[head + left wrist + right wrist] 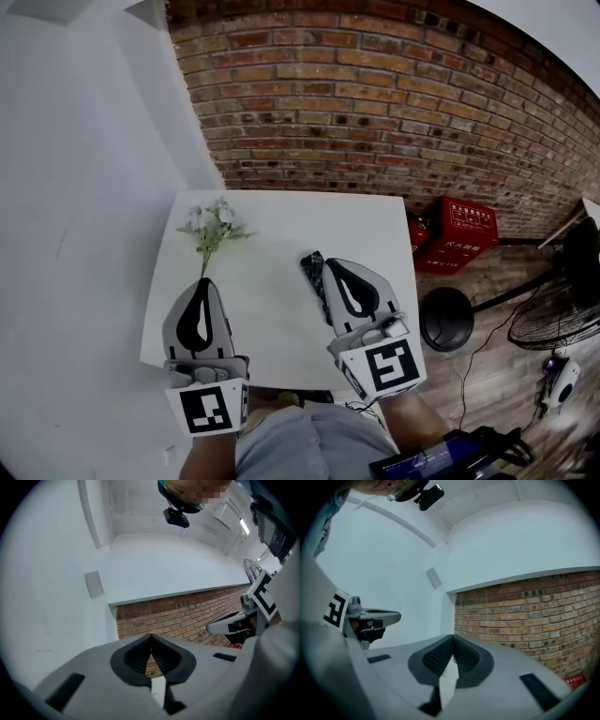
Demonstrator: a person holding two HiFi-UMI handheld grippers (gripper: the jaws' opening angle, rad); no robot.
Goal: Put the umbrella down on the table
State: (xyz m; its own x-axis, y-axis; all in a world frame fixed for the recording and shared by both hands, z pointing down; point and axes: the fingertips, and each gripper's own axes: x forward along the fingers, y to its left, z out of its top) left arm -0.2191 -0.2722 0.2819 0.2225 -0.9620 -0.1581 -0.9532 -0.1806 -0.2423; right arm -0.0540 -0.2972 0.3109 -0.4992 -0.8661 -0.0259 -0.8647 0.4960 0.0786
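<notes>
The umbrella (pixel 314 279), folded and dark, lies on the white table (pixel 272 225), just beside the right gripper (pixel 337 265). This gripper has its jaws pressed together with nothing between them, and the left gripper (pixel 201 283) is closed and empty in the same way. A bunch of white flowers (pixel 212 225) lies on the table beyond the left gripper.

On tabletop (pixel 272 328): flowers (pixel 214 225) at far left; umbrella (pixel 314 274) right of centre, just left of right tool (pixel 336 264). Left tool (pixel 200 281) below flowers. Brick wall (pixel 375 94) behind. Crates (pixel 459 230) on floor, right.
</notes>
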